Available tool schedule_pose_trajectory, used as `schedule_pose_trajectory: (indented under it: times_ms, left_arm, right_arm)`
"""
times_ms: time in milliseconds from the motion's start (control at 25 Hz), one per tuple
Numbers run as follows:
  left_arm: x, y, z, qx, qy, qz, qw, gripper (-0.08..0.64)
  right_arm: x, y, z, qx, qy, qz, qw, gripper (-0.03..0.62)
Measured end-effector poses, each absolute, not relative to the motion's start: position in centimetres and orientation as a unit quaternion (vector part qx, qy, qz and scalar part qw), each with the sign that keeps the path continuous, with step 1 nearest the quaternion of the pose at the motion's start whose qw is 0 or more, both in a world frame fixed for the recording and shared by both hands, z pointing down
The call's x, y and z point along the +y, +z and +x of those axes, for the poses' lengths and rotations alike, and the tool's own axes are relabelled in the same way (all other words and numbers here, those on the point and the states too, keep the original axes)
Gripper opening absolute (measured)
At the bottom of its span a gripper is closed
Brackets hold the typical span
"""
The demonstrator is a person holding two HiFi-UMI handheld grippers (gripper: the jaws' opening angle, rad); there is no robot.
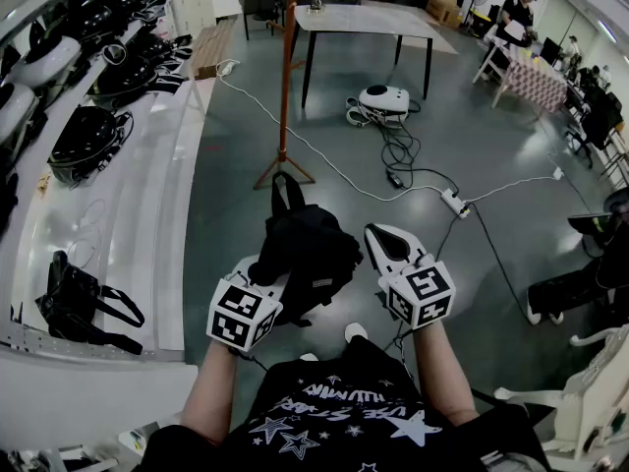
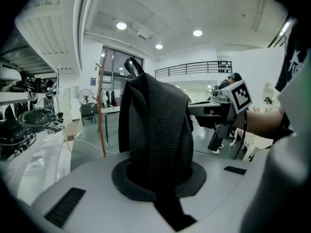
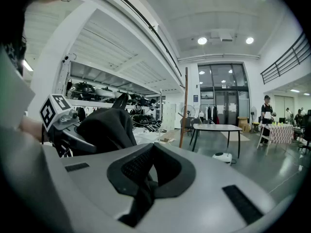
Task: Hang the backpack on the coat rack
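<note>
Left gripper: jaws clamped on black fabric backpack, held near, centre | right gripper: jaws together, empty, just right of backpack | orange-brown wooden coat rack: upright, far, apart.

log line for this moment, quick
left gripper: shut on backpack | right gripper: empty, beside backpack | rack: ahead, backpack not hung

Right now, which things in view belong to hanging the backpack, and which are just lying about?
Job: backpack, coat rack, left tool gripping the backpack's strap, right tool beside it.
Lying about: table, power strip, white device on the floor, helmets and black bag on the shelf.
</note>
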State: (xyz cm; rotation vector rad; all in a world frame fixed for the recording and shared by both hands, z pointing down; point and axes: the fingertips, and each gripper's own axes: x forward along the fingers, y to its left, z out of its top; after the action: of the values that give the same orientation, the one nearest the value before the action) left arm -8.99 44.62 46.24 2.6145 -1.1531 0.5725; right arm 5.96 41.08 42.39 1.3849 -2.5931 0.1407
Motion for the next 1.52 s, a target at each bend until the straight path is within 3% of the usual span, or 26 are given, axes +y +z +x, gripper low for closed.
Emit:
schedule_pose_trajectory:
  times_ms: [920, 1240, 1520]
  left_arm:
    - [43.9, 48.2, -9.3, -0.379, 0.217, 0.892, 0.120, 0.049]
    - [36.4, 49.5, -8.3, -0.381, 0.235, 0.885, 0.126, 0.049]
    - [26.4, 49.9, -4.8, -0.372, 0.255, 0.885, 0.117, 0.049]
  right_arm:
    - [40.7, 41.8, 3.6, -0.894, 0.021, 0.436, 0.097, 0.011]
    - [31.2, 40.2, 2.8, -0.918, 0.063, 0.392, 0.021, 0.012]
    - [18.4, 39.6, 3.4, -0.938, 0.089, 0.334, 0.014, 0.048]
